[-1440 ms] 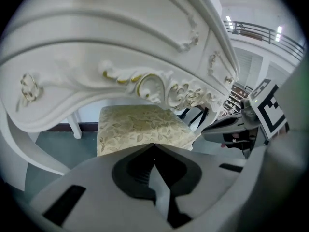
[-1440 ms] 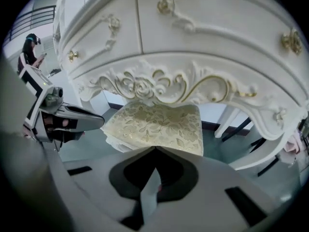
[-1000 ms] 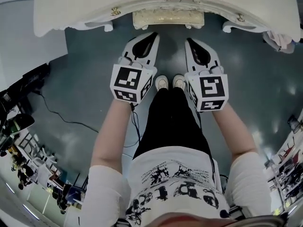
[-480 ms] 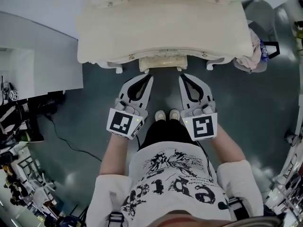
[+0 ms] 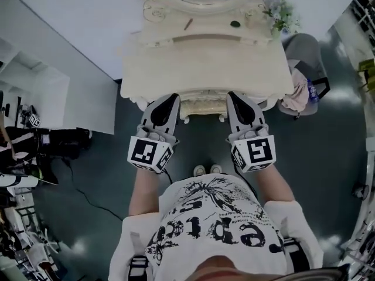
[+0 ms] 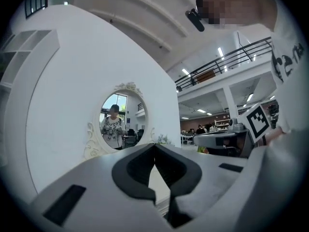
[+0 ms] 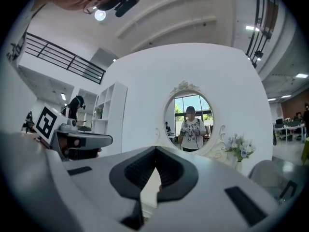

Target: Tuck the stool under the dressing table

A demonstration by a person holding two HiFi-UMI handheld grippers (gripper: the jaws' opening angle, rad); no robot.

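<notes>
**Stool almost tucked in; both grippers closed at the table's front edge**

The stool (image 5: 203,106) is seen largely under the front edge of the dressing table (image 5: 205,63). Only its carved cream front rail and 2 short legs are left showing. The left gripper (image 5: 168,102) and the right gripper (image 5: 235,98) are each held with jaw tips pressed together and nothing between them. 1 is placed at either side of the stool's rail; whether contact is made cannot be told.

If a last push is given, it could be applied unevenly. The stool would then be skewed and jammed against a table leg. Closed tips offer only a narrow contact, so a slip off the carved rail is possible, and the table's front edge could be struck. A jolt to the table could tip the flowers (image 5: 280,15) at its back right corner and shift the 2 small items near its back edge.

The floor (image 5: 117,151) is dark, hard and glossy, so easy sliding is judged likely. A cable (image 5: 88,195) is trailed across it at the left. A white partition and an oval mirror (image 7: 190,122) are set behind the table. A grey chair (image 5: 304,54) draped with a pale cloth is placed at the table's right end, and black equipment is stacked at the far left.
</notes>
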